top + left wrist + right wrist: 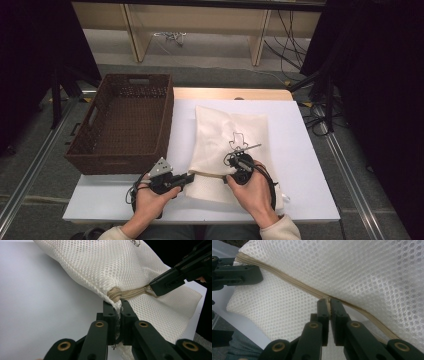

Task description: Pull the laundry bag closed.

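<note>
White mesh laundry bag [231, 141] lies limp on the table [300, 150] beside the wicker basket [125, 120], and close up the left gripper [115, 305] pinches its corner while the right gripper [329, 303] clamps the zipper [294, 285], the firmest handhold on such floppy cloth.

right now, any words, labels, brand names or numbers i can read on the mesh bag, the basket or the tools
None can be read.
White mesh laundry bag: no print; the dark squiggle on top is a cable, not writing.
Brown wicker basket: no label or tag.
Left tool and right tool: plain black, with no markings.
</note>
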Demonstrator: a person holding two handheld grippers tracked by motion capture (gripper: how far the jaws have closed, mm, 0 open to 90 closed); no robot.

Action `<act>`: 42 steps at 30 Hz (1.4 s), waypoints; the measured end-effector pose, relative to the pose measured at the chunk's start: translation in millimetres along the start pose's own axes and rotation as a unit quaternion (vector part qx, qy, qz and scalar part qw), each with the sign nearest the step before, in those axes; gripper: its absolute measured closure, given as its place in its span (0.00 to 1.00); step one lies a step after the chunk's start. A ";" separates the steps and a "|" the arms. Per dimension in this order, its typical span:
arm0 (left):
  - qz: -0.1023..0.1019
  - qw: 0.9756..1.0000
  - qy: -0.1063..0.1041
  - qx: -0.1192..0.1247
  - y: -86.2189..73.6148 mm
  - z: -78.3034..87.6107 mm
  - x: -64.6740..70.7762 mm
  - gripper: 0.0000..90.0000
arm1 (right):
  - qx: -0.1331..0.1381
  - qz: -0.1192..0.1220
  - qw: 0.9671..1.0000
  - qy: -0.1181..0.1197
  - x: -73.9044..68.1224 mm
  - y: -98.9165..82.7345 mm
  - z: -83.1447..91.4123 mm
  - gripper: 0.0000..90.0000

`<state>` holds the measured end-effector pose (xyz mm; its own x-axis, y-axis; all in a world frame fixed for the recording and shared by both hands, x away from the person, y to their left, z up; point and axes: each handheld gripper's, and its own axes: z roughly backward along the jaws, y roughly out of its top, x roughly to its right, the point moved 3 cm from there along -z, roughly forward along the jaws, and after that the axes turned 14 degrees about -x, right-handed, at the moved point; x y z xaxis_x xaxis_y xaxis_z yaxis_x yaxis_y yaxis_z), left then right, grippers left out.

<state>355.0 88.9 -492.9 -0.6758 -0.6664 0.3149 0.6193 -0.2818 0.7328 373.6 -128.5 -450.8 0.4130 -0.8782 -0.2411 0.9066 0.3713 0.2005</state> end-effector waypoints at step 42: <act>0.033 0.999 0.001 0.021 2.0 -1.8 1.6 0.95 | 0.002 -0.010 1.000 -0.006 5.2 -2.5 2.6 0.97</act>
<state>355.8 86.0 -492.0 -0.6327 -0.6840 0.3630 0.6456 -0.2070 0.7351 373.2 -134.8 -450.1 0.3930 -0.8891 -0.2345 0.9146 0.3516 0.1996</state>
